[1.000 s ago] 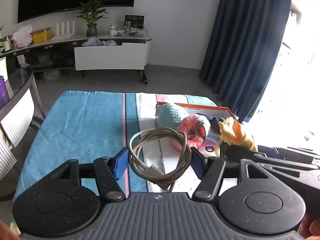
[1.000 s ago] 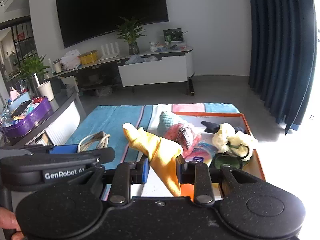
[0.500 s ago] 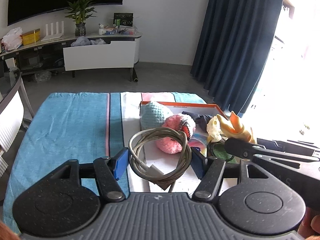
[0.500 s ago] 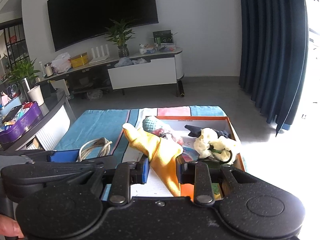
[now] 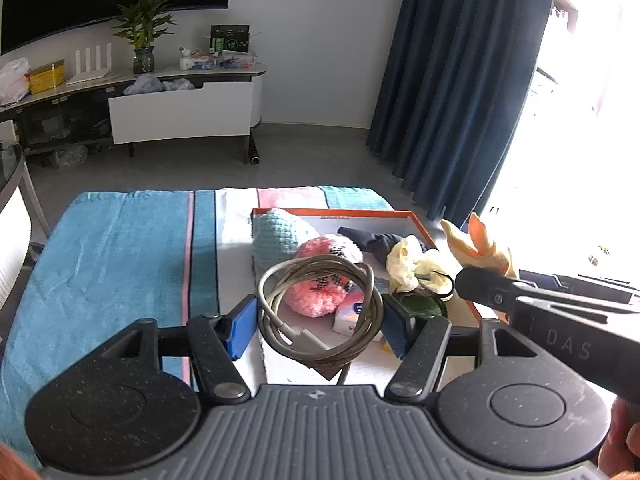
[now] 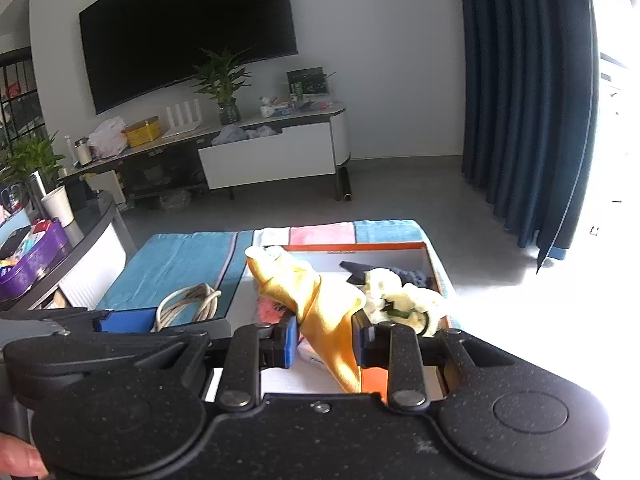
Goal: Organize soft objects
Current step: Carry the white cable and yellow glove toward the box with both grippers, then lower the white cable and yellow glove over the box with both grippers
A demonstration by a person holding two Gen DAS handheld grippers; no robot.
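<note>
Left wrist view: the box [image 5: 420,226] already holds several soft toys. Left fingers [image 5: 244,326] hold a coiled cable [image 5: 318,306]; right fingers [image 6: 290,338] pinch a yellow glove [image 6: 320,304], both not yet placed.

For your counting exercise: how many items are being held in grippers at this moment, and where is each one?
2. A coiled cable sits between the left gripper fingers; a yellow glove is pinched in the right gripper, above the orange box. Nothing else appears held.
</note>
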